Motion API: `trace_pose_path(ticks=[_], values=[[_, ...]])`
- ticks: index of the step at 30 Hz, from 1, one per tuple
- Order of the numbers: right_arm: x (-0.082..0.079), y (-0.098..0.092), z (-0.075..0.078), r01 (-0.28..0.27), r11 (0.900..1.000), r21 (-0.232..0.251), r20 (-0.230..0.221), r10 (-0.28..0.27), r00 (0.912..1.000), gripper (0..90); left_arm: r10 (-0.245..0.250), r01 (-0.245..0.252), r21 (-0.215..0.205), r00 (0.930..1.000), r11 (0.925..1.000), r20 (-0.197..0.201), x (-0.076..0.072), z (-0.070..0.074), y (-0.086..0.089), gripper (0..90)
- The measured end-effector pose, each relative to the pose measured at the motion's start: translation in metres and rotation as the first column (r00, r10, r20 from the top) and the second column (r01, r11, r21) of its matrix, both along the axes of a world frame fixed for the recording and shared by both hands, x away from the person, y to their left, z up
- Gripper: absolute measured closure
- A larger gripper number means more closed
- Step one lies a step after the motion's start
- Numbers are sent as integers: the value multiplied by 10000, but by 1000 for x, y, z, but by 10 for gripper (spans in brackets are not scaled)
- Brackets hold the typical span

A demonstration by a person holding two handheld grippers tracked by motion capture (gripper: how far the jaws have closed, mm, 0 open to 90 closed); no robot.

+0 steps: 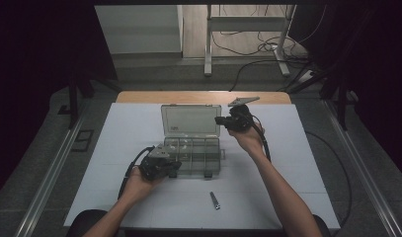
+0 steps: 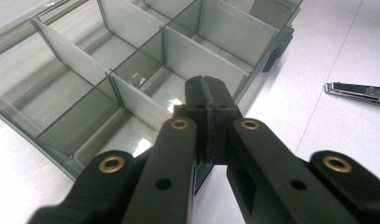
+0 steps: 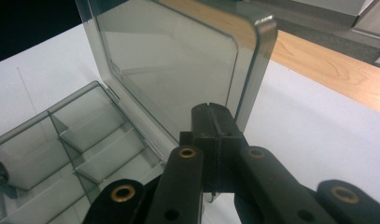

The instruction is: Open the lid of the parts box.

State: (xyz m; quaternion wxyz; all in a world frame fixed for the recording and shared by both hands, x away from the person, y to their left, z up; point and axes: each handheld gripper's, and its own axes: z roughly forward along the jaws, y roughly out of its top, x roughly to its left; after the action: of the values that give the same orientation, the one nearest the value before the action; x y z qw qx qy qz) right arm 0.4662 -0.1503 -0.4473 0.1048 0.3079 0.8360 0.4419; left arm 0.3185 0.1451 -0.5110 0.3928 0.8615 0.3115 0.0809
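Lid (image 3: 178, 70) edge pinched by right gripper (image 3: 215, 122)

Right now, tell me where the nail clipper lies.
The nail clipper lies on the white table in the high view, nearer the person than the compartment box, between both forearms.

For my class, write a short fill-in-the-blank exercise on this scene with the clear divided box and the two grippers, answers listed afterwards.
1. The hinged lid of the smoky transparent plastic organiser box stands ____.
2. The right gripper is shut on the ____ of the box.
3. The left gripper is shut on the box's near ____.
4. The small silver metal clipper lies on the ____ tabletop, apart from the box.

Missing words: open; lid; wall; white
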Motion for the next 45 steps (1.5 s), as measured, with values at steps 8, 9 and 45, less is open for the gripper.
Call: trace_pose_path(ticks=[8, 9, 45], values=[[5, -5, -4, 255, 9997, 20, -161, -254, 9995, 892, -20, 20, 71, 10000, 10000, 17, 0, 0, 0, 897], [5, -5, -4, 255, 9997, 20, -161, -254, 9995, 892, -16, 15, 71, 10000, 10000, 15, 0, 0, 0, 897], [-26, -7, 9, -331, 9983, -481, -106, 326, 9994, 731, 569, -558, -301, 9977, 9980, 379, -16, 19, 20, 726]])
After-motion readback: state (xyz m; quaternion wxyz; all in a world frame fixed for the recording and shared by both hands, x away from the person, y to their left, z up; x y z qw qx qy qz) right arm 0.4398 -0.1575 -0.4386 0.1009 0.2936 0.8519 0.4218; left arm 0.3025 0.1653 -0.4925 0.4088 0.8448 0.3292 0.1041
